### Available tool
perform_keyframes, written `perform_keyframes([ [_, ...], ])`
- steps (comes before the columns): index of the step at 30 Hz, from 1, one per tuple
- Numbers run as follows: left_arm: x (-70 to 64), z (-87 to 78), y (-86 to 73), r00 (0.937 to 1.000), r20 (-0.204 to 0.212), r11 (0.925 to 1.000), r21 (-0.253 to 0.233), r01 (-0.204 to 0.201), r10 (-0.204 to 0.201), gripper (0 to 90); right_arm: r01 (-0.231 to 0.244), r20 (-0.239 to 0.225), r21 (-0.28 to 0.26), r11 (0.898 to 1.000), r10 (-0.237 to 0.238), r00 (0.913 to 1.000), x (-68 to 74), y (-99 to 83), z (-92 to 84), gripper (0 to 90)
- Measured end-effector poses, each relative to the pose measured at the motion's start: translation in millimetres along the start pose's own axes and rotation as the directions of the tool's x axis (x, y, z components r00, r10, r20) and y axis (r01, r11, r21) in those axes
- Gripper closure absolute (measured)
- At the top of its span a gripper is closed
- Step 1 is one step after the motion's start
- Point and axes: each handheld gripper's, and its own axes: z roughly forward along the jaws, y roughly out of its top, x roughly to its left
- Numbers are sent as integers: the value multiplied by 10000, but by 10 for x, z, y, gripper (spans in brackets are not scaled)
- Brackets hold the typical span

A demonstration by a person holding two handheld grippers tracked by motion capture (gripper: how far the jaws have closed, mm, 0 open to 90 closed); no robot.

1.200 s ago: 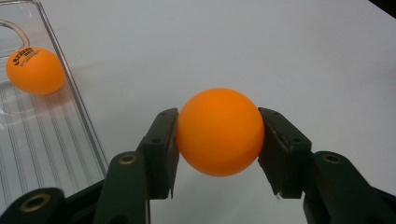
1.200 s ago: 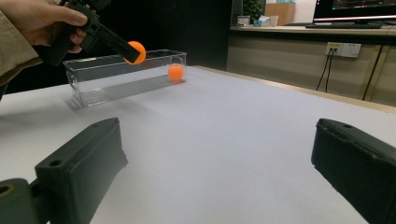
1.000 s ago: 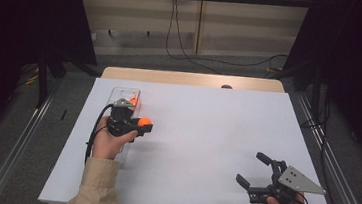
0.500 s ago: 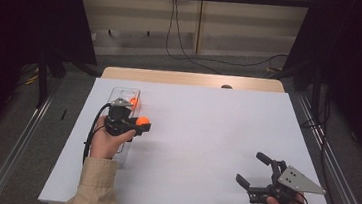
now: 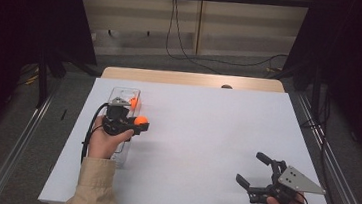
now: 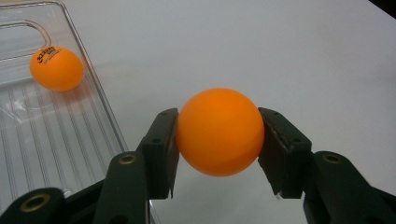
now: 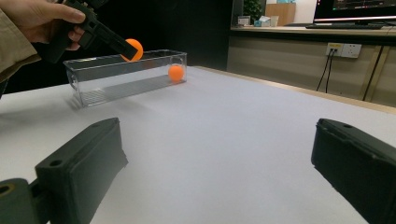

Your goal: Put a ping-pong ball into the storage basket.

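My left gripper [image 5: 140, 124] is shut on an orange ball [image 5: 140, 120], held above the table just right of a clear plastic bin [image 5: 117, 94]. In the left gripper view the ball [image 6: 218, 131] sits squeezed between both black jaws. A second orange ball [image 5: 133, 102] lies inside the bin near its far end, printed side up [image 6: 56, 68]. My right gripper [image 5: 258, 171] stands open near the table's front right corner, with nothing between its jaws. From the right gripper view, the bin [image 7: 108, 87], the ball in it [image 7: 175, 73] and the held ball [image 7: 134, 48] are far off at the left.
A white table [image 5: 206, 134] carries everything, with a wooden strip [image 5: 191, 79] at its far edge. Cables and a wall socket lie beyond the table. Metal rails run along both sides on the floor.
My left gripper has drifted slightly left, toward the bin, with the orange ball still in it. The right gripper has stayed put.
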Motion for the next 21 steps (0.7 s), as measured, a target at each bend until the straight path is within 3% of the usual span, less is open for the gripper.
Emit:
perform_keyframes([
  [21,40,-65,-4,9998,-159,9999,-71,79,-80,508,-2,-24,-24,10000,2,10000,1,1,-1,17],
])
